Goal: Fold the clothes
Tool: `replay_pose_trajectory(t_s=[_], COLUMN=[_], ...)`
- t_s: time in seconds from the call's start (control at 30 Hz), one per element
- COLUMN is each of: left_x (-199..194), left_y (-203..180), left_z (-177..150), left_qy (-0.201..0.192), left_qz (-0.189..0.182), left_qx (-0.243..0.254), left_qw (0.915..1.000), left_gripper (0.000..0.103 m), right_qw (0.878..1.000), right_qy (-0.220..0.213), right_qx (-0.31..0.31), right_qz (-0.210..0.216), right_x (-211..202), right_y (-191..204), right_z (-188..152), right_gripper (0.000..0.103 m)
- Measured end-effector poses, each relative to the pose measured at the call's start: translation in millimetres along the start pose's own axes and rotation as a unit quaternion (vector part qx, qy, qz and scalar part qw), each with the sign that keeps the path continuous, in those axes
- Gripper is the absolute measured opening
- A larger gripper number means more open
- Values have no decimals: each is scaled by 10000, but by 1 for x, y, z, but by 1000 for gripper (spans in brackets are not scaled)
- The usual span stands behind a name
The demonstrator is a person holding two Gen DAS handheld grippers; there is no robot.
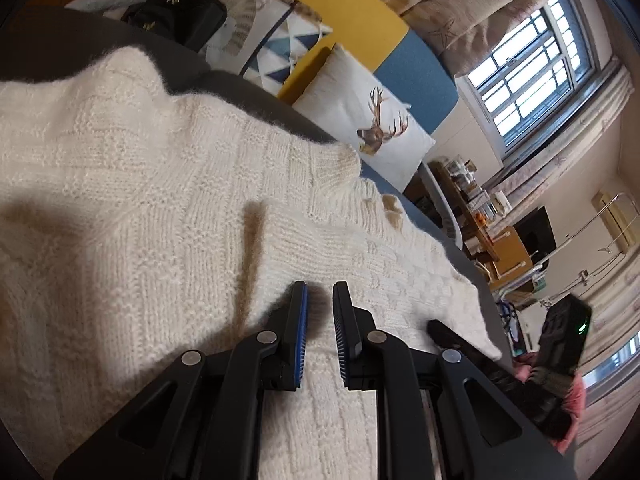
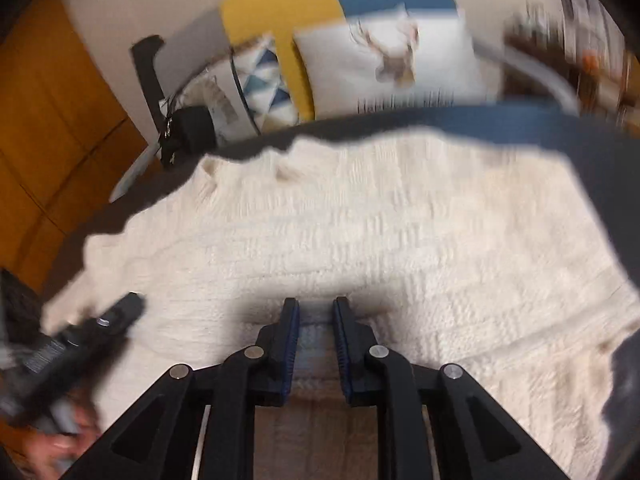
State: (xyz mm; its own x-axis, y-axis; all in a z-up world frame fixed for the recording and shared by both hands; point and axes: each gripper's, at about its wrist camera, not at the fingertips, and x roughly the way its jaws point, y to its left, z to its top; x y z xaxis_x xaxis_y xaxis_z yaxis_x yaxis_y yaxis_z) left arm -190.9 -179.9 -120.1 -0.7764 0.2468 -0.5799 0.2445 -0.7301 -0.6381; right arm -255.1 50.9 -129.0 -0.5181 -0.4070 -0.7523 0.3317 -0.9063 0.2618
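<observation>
A cream knit sweater (image 1: 140, 184) lies spread on the dark grey bed (image 1: 60, 44). A ribbed fold (image 1: 288, 236) rests on top of it. My left gripper (image 1: 320, 292) is low over that fold, jaws narrow, with knit pinched between the pads. At the sweater's right edge the right gripper (image 1: 440, 330) reaches in, held by a hand in a pink sleeve (image 1: 574, 400). The right wrist view is blurred. There the sweater (image 2: 400, 220) fills the middle and my right gripper (image 2: 316, 306) is shut on a raised strip of it. The left gripper (image 2: 126, 312) touches the sweater's left edge.
A white deer pillow (image 1: 380, 120), a triangle-patterned pillow (image 1: 280, 56) and a black bag (image 1: 176, 12) sit at the head of the bed. A cluttered desk (image 1: 468, 200) and a window (image 1: 532, 64) lie beyond. An orange wooden wall (image 2: 52, 120) stands left.
</observation>
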Motion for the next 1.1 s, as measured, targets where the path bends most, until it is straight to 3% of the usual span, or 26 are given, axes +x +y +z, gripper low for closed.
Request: replay_pose_trajectory(t_s=[0.07, 0.2, 0.27, 0.3, 0.33, 0.43, 0.57, 0.63, 0.7, 0.83, 1.1], left_x=[-10, -66, -99, -118, -142, -195, -252, -271, -276, -269, -266], left_y=[3, 42, 70, 90, 117, 181, 260, 288, 299, 303, 314], left_z=[4, 22, 32, 37, 42, 45, 33, 26, 25, 36, 46], left_qy=[97, -514, -893, -1106, -1400, -1964, -2414, -2649, -2743, -2684, -3072], left_qz=[-56, 81, 196, 383, 638, 1082, 1315, 1323, 1091, 1115, 959], left_qx=[-111, -616, -975, -1241, -1601, -2540, -3827, -4169, -4297, -4245, -4443], left_qw=[9999, 9967, 9910, 9853, 9750, 9409, 8820, 8594, 8534, 8575, 8361], left_gripper=[17, 27, 60, 67, 72, 73, 73, 73, 73, 73, 72], right_qw=[9998, 9999, 9996, 9992, 9989, 9986, 9993, 9993, 9992, 9990, 9997], right_qy=[-50, -58, -21, -11, -9, -22, -40, -45, -49, -48, -68], right_qx=[-145, -95, -206, -274, -330, -354, -251, -240, -253, -289, -146], right_qz=[-130, -81, -209, -278, -338, -383, -276, -270, -292, -336, -156], right_x=[0, 1, 4, 6, 6, 6, 5, 5, 5, 5, 5], right_y=[4, 2, 10, 17, 21, 22, 18, 18, 19, 21, 15], right_z=[-2, 0, 5, 8, 9, 8, 8, 8, 8, 8, 8], right_gripper=[17, 17, 17, 18, 18, 18, 18, 18, 18, 18, 18])
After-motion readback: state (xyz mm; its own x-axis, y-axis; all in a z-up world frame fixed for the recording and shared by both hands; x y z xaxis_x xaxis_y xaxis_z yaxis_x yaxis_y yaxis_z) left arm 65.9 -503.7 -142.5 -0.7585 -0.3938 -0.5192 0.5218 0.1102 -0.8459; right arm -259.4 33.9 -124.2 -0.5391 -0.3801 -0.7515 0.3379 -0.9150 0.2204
